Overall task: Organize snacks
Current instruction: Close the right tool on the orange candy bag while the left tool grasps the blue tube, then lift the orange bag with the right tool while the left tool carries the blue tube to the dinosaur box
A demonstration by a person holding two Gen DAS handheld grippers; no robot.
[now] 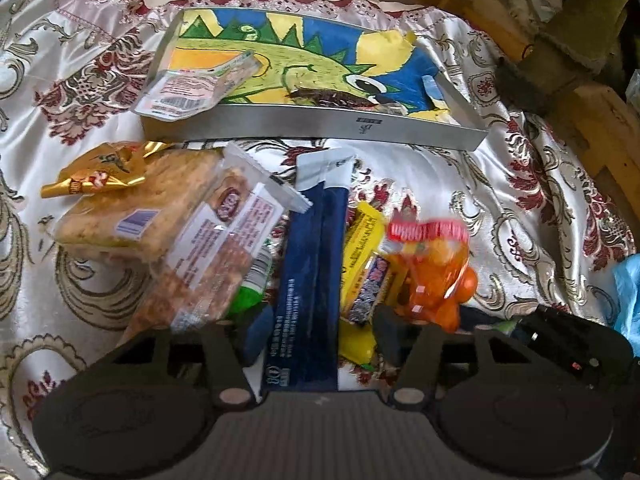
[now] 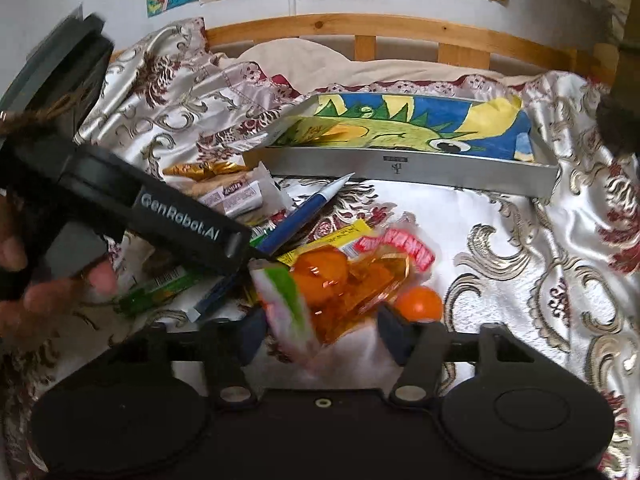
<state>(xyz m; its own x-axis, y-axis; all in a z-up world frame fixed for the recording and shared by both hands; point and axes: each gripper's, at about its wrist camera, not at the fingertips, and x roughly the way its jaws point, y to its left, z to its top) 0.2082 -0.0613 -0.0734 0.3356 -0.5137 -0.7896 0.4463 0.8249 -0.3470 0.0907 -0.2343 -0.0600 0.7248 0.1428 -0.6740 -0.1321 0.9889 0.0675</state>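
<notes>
A satin bedspread [image 1: 460, 184] with red and gold scrollwork covers the bed, and a wooden bed rail [image 2: 360, 30] runs behind it under drawings taped to the wall.

At the far side lies a shallow metal tray [image 1: 320, 122] lined with a green dragon drawing; one clear-wrapped packet [image 1: 192, 92] hangs over its left front corner.

The snacks are heaped on the bedspread just in front of the tray. From the left: a gold wrapper [image 1: 96, 176], a clear pack of crackers [image 1: 136, 208], a grain bar packet [image 1: 216, 248], a green wrapper [image 1: 248, 296], a long navy packet [image 1: 308, 272], a yellow packet [image 1: 360, 256], then an orange jelly bag [image 1: 432, 272] with a red-and-white header, one orange ball [image 2: 420, 304] loose beside it.

The left tool [image 1: 316, 328] stands partly open, its fingers either side of the navy packet, pads not pressing it.

The right tool [image 2: 324, 332] is also partly open, straddling the jelly bag and a blurred pink, white and green packet [image 2: 288, 304]; whether it grips them I cannot tell.
</notes>
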